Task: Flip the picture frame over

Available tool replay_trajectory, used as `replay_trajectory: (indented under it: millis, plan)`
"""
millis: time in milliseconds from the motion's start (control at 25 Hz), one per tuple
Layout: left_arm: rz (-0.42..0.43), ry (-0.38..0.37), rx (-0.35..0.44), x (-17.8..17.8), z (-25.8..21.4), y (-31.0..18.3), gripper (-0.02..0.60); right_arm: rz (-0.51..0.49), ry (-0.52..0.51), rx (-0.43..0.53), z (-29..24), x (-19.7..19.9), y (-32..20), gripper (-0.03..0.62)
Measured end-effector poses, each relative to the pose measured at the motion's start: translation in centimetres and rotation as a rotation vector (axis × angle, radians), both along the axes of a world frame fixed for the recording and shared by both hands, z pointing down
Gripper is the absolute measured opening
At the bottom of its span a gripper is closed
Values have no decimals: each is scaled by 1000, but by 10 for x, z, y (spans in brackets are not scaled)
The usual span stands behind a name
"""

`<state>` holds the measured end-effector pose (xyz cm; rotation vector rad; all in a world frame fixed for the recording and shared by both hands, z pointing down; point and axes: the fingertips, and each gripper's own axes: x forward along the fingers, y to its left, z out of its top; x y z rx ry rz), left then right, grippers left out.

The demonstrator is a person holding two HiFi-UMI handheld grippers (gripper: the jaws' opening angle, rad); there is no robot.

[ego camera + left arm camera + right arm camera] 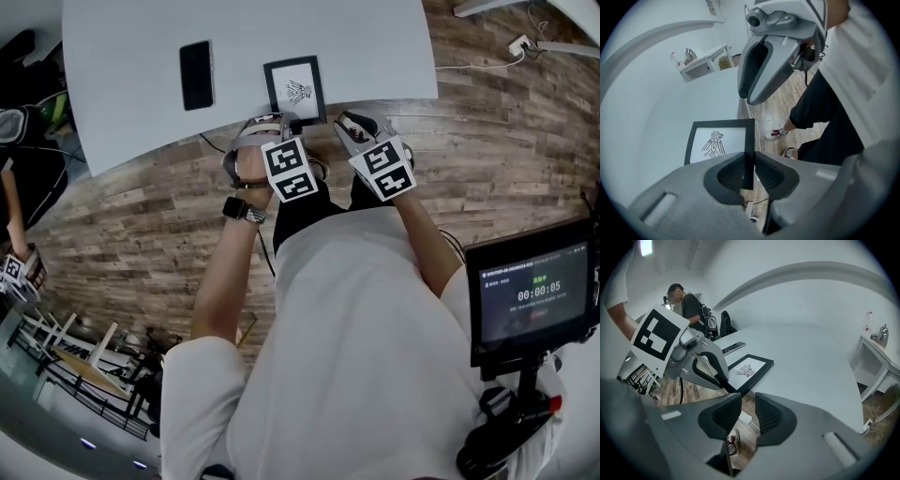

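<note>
Pinching the picture frame by its edge, ready for turning

The left gripper is clamped on one side rail of the frame, which lies print-up at the table's near edge (the right gripper is empty, jaws slightly apart). Best to hold firm and lift that rail in a smooth arc.

Bright, even, cool indoor light fills all three views. The white tabletop shows pale blue-grey, with no glare or hard shadows. A ceiling lamp burns out to white in the right gripper view. Both gripper views are fisheye circles with black corners and bowed lines toward the rim. The picture frame is sharp. The monitor glows in the head view.
</note>
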<state>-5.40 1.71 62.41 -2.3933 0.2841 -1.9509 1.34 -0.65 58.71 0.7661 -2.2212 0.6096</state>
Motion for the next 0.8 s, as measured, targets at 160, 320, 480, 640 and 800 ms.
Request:
replay_trajectory:
  millis: [160, 320, 480, 640, 800]
  plan:
    - [-73, 70, -34, 10, -10, 2, 74, 19, -5, 16, -6, 10, -4, 94]
    - [-180, 169, -65, 17, -27, -6, 74, 60, -32, 11, -16, 21, -15, 97]
    - [-306, 325, -126, 30, -51, -16, 74, 96, -54, 16, -30, 35, -28, 98]
    - [-381, 428, -147, 34, -66, -32, 74, 121, -57, 36, -38, 39, -42, 97]
    - [-470, 566, -167, 39, -82, -49, 74, 143, -59, 58, -45, 43, -53, 97]
